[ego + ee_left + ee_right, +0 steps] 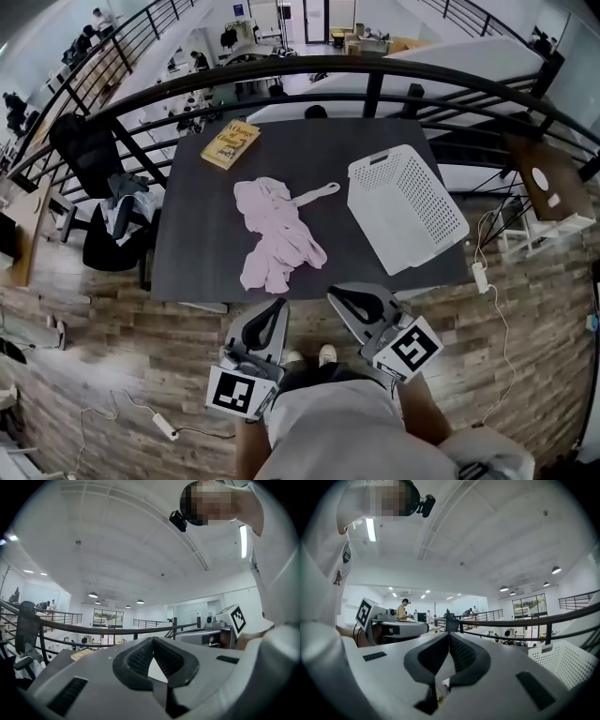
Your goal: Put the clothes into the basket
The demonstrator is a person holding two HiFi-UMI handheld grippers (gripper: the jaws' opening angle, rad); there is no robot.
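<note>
Two tools are held low and close to the person's body at the near edge of the dark surface (pixel 192 253), both pointing level across it. The left tool (pixel 275 307) has its jaws pressed together at the tips with nothing between them, and the right tool (pixel 337 294) is closed and empty in the same way. Each carries a marker cube (pixel 242 391) whose face shows a black-and-white square pattern, with no letters on it. Down to the left, a white power strip (pixel 165 427) lies on the wooden floor (pixel 84 366). Just past the tools, around the middle of the surface, the clothes (pixel 277 234) lie in a crumpled pale pink heap. One thin strap runs out from the heap toward the right and ends near the basket (pixel 406 208), though from here I cannot tell whether they touch. That basket is white and perforated and sits on the right part of the surface, reaching out to its right edge, with none of the pink cloth in it. Farther back, near the far left corner, lies a book (pixel 231 143) with a yellow cover; its dark title lettering is too small to read. Off the surface to the left stands a black chair (pixel 94 159) with garments draped over it. Beyond everything, a black railing (pixel 375 70) curves across.
</note>
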